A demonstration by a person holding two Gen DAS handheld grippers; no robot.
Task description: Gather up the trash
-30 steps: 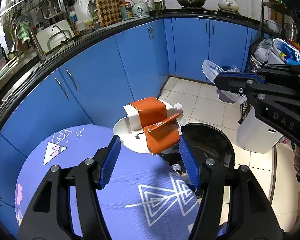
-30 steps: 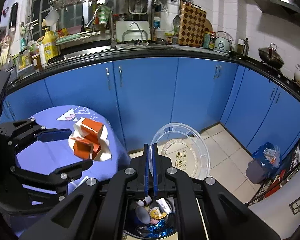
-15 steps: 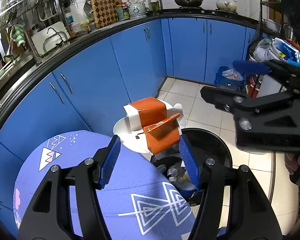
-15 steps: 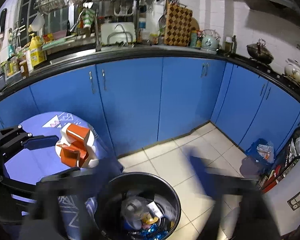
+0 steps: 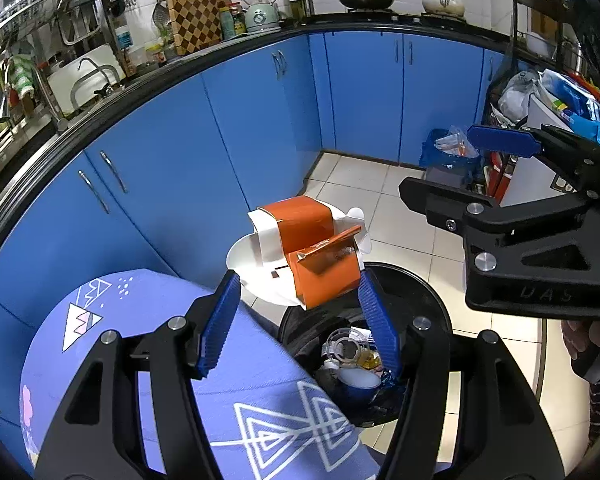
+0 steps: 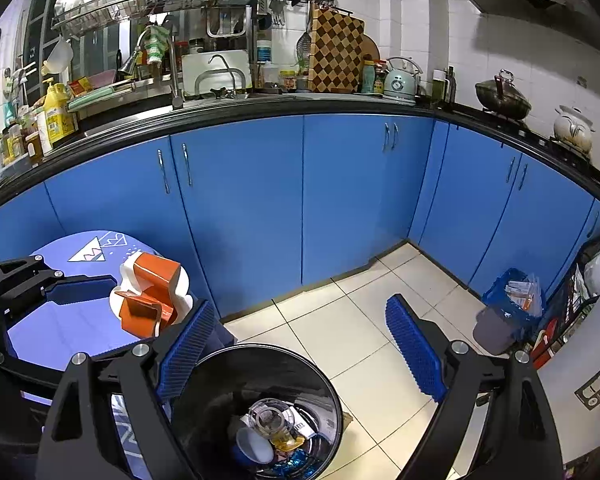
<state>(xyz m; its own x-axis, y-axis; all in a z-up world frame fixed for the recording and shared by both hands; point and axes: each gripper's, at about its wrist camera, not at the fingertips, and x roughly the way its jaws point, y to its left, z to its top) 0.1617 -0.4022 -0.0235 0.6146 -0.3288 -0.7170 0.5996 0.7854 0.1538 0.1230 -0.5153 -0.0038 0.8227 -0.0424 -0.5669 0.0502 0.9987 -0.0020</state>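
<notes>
My left gripper [image 5: 300, 320] is shut on an orange and white cardboard food box [image 5: 300, 256], held over the near rim of the round black trash bin [image 5: 432, 300]. The box also shows in the right wrist view [image 6: 150, 296]. My right gripper [image 6: 300, 352] is open and empty above the bin [image 6: 220, 380]. A clear plastic lid [image 6: 270, 414] lies in the bin on top of cups and wrappers. In the left wrist view the right gripper [image 5: 540, 220] hangs at the right, jaws apart.
A round table with a purple cloth [image 5: 148, 344] stands beside the bin on the left. Blue cabinets [image 6: 340, 200] run behind. A small grey bin with a blue bag [image 6: 504, 312] and a rack of bags [image 5: 540, 96] stand on the tiled floor at the right.
My right gripper opened and let go of the clear plastic lid, which now lies in the bin. My left gripper has carried the box from over the table to the bin's rim.
</notes>
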